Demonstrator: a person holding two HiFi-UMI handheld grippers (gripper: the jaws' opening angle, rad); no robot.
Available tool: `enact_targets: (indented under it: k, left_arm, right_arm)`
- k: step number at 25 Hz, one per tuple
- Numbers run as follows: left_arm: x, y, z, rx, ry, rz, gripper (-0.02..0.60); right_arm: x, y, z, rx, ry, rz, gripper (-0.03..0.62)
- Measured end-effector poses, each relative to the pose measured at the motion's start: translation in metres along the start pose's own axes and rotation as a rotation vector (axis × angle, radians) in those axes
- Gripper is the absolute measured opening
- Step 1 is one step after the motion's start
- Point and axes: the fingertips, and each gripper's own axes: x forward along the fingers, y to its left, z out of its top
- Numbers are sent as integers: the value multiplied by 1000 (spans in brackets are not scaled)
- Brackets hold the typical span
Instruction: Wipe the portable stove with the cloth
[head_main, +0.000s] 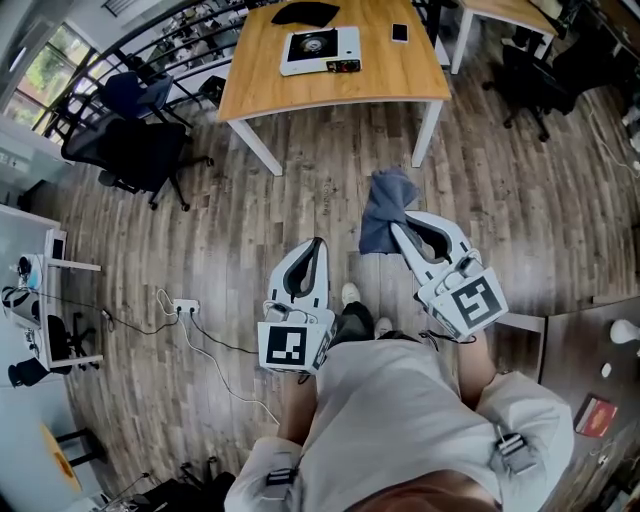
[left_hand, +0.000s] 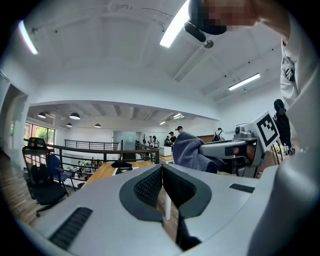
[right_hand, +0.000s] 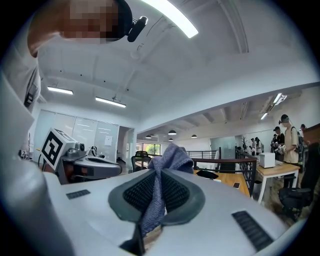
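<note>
A white portable stove (head_main: 319, 50) with a black burner sits on the wooden table (head_main: 400, 75) at the top of the head view, far from both grippers. My right gripper (head_main: 397, 229) is shut on a blue-grey cloth (head_main: 386, 212), which bunches beyond its jaws; in the right gripper view the cloth (right_hand: 159, 187) runs pinched between the ribbed pads. My left gripper (head_main: 318, 243) is shut with nothing between its jaws and hangs over the wood floor. In the left gripper view the cloth (left_hand: 192, 150) and the right gripper (left_hand: 202, 148) show at the right.
A phone (head_main: 399, 32) and a black item (head_main: 305, 13) lie on the table near the stove. Office chairs (head_main: 140, 150) stand at left and one (head_main: 530, 85) at right. A power strip with cables (head_main: 185, 306) lies on the floor. People stand in the distance (right_hand: 285, 142).
</note>
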Motion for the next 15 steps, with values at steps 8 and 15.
enact_targets:
  k: [8, 15]
  left_arm:
    - [37, 55, 4, -15, -2, -23, 20]
    - [59, 101, 7, -16, -10, -52, 20]
  right_arm:
    - [60, -16, -1, -7, 31, -26, 43]
    - [106, -20, -2, -11, 46, -57, 43]
